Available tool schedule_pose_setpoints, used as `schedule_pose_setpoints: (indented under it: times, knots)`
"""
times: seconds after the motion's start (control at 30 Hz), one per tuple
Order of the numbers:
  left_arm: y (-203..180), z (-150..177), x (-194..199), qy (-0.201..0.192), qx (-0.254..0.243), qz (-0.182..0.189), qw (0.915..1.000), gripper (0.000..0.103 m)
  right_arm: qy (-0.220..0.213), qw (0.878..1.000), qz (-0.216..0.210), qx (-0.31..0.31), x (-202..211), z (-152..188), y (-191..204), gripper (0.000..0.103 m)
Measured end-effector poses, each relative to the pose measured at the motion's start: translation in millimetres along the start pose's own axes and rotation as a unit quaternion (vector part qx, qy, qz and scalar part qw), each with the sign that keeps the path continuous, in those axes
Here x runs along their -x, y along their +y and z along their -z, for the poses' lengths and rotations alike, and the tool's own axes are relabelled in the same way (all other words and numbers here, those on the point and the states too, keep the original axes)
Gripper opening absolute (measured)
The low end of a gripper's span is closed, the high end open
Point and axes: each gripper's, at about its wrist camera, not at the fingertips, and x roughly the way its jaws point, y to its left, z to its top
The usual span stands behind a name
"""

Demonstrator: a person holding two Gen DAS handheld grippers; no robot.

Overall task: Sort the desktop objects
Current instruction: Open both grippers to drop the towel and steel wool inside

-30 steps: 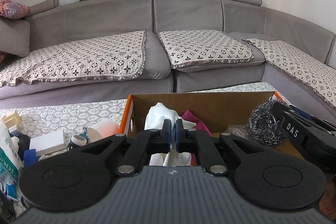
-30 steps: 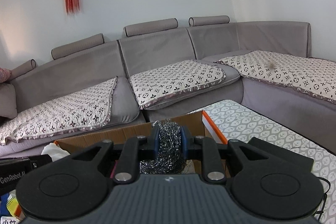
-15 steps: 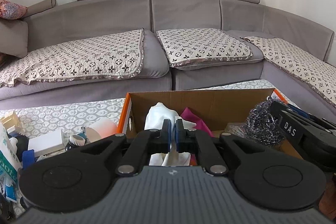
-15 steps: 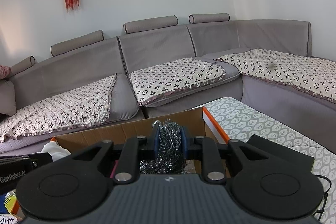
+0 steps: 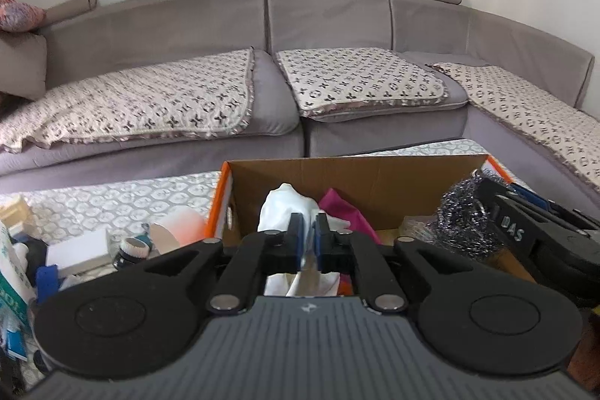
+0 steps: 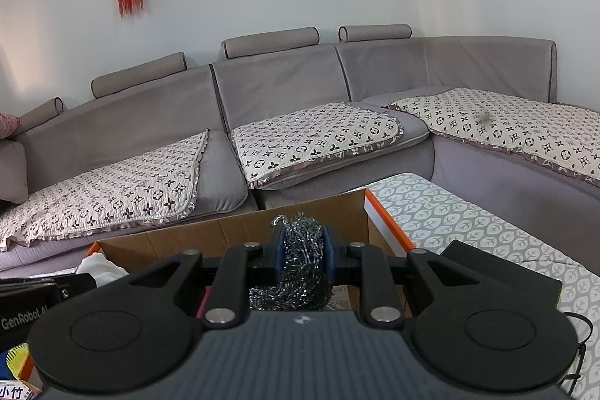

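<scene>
An open cardboard box (image 5: pixel 337 171) with an orange rim stands on the patterned table; it also shows in the right wrist view (image 6: pixel 210 235). My left gripper (image 5: pixel 308 238) is nearly shut on a white cloth (image 5: pixel 281 208) over the box's left part, beside a magenta cloth (image 5: pixel 341 208). My right gripper (image 6: pixel 303 250) is shut on a steel wool scourer (image 6: pixel 300 265) over the box's right part. The scourer (image 5: pixel 461 212) and right gripper show at the right of the left wrist view.
Left of the box lie a white card (image 5: pixel 78 246), a small dark jar (image 5: pixel 133 248), a pinkish roll (image 5: pixel 176 225) and packets (image 5: pixel 11 276). A black flat object (image 6: pixel 498 268) lies right of the box. A grey sofa (image 5: pixel 262 62) stands behind the table.
The left gripper's jaws have parted slightly around the white cloth. Both grippers have shifted a little over the box; the scourer stays gripped.
</scene>
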Motion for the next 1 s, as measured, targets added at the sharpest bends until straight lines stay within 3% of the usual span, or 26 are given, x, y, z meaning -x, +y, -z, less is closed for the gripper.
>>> schedule_pose_setpoints:
  times: [0.03, 0.07, 0.1, 0.13, 0.27, 0.43, 0.67, 1.0]
  knots:
    - [1, 0, 1, -0.002, 0.002, 0.003, 1.0, 0.031, -0.004, 1.0, 0.003, -0.001, 1, 1, 0, 0.037]
    - [0, -1, 3, -0.007, 0.004, -0.001, 1.0, 0.056, -0.008, 1.0, 0.004, -0.001, 1, 2, 0, 0.057]
    - [0, -1, 5, -0.02, 0.005, -0.007, 0.9998, 0.067, -0.012, 1.0, 0.003, -0.003, 3, 3, 0, 0.073]
    - [-1, -1, 8, -0.031, 0.004, -0.01, 0.9995, 0.08, -0.018, 1.0, 0.001, -0.005, 5, 3, 1, 0.076]
    - [0, -2, 14, -0.053, 0.013, -0.012, 0.9984, 0.103, -0.044, 0.999, 0.011, -0.013, 14, 1, -1, 0.1]
    - [2, -2, 13, -0.038, 0.017, -0.005, 0.9991, 0.103, -0.056, 0.998, 0.013, -0.022, 19, 0, -6, 0.103]
    - [1, 4, 20, -0.054, -0.031, -0.019, 0.9979, 0.103, -0.067, 0.997, 0.025, -0.027, 21, -1, -8, 0.103]
    - [5, 2, 26, -0.064, -0.018, -0.035, 0.9971, 0.103, -0.069, 0.997, 0.036, -0.029, 23, 1, -12, 0.103]
